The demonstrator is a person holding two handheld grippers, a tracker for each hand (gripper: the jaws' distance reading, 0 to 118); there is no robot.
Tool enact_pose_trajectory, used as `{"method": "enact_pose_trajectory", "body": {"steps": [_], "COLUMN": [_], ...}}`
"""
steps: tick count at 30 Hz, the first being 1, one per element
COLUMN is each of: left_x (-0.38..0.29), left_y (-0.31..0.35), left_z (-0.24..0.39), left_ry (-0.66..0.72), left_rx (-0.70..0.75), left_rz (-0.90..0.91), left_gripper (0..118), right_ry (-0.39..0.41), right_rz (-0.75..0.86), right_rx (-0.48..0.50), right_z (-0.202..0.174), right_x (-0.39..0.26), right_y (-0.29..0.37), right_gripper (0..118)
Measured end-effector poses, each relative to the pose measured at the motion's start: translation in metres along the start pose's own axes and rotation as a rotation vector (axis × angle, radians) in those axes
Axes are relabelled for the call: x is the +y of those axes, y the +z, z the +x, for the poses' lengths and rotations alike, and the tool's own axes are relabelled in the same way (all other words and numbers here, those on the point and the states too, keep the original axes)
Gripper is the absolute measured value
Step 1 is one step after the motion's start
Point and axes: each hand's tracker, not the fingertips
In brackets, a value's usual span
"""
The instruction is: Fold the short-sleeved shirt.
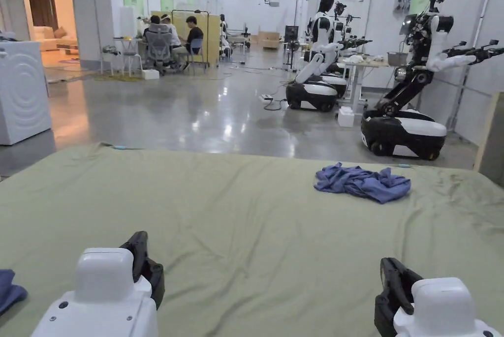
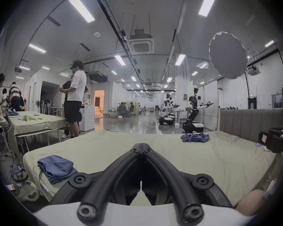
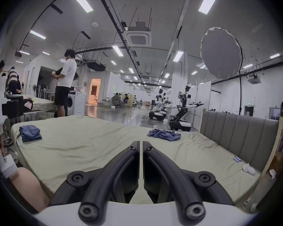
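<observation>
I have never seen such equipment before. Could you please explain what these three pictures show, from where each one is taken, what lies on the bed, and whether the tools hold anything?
A person holds two hand tools, each ending in two black jaws. The head view comes from a camera on the person's head: the left gripper and right gripper sit low over the green sheet. The other two pictures come from cameras riding on each tool, looking along its own jaws. In both, the jaws are closed together and hold nothing. A crumpled blue shirt lies at the far right of the bed; a folded blue garment lies at the near left corner. Wheeled robots stand on the floor behind.
</observation>
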Motion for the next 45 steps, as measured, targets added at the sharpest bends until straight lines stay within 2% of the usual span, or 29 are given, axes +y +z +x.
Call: {"method": "enact_pose_trajectory", "body": {"steps": [3, 12, 13, 14, 15, 16, 17, 18, 19, 22, 26, 32, 36, 39, 41, 45], "left_x": [-0.008, -0.028, -0.029, -0.029, -0.029, -0.029, -0.03, -0.03, -0.03, -0.03, -0.032, -0.033, -0.034, -0.034, -0.034, -0.034], "left_y": [0.002, -0.001, -0.001, -0.001, 0.0, -0.001, -0.003, -0.002, -0.001, -0.005, -0.009, -0.011, -0.011, -0.008, -0.008, -0.008], "left_z": [0.002, 0.013, 0.013, 0.013, 0.014, 0.015, 0.016, 0.016, 0.016, 0.018, 0.022, 0.023, 0.02, 0.017, 0.018, 0.016], "left_ry": [-0.016, -0.09, -0.079, -0.067, -0.066, -0.069, -0.076, -0.079, -0.084, -0.09, -0.111, -0.106, -0.093, -0.074, -0.072, -0.066], "left_rx": [0.009, 0.022, 0.009, -0.002, -0.002, 0.001, 0.009, 0.015, 0.019, 0.016, 0.023, 0.066, 0.037, 0.023, 0.028, 0.023], "left_rz": [0.009, -0.03, -0.029, -0.031, -0.032, -0.037, -0.042, -0.033, -0.015, -0.006, -0.006, -0.013, -0.019, -0.015, -0.014, -0.013], "left_gripper": [0, 1, 13, 36, 73, 111, 118, 118, 118, 118, 118, 118, 118, 118, 118, 118], "right_ry": [-0.04, -0.04, -0.036, -0.03, -0.028, -0.033, -0.041, -0.044, -0.048, -0.066, -0.015, -0.011, -0.056, -0.078, -0.108, -0.115], "right_rz": [-0.018, -0.034, -0.03, -0.026, -0.021, -0.015, -0.013, -0.016, -0.024, 0.053, 0.029, 0.007, -0.012, -0.022, -0.019, -0.005], "right_rx": [0.004, -0.027, -0.031, -0.037, -0.041, -0.044, -0.05, -0.053, -0.056, -0.091, -0.123, -0.149, -0.071, -0.121, -0.121, -0.123], "right_z": [0.004, 0.006, 0.006, 0.005, 0.006, 0.006, 0.007, 0.008, 0.009, 0.011, 0.007, 0.004, 0.008, 0.009, 0.012, 0.012], "right_x": [-0.008, -0.019, -0.02, -0.02, -0.021, -0.022, -0.022, -0.022, -0.021, -0.019, -0.017, -0.021, -0.022, -0.022, -0.023, -0.025], "right_y": [0.004, -0.001, -0.002, -0.002, -0.003, -0.003, -0.003, -0.004, -0.006, 0.004, 0.001, -0.006, -0.009, -0.01, -0.009, -0.005], "right_gripper": [6, 6, 6, 6, 11, 32, 60, 95, 118, 118, 118, 118, 118, 118, 118, 118]}}
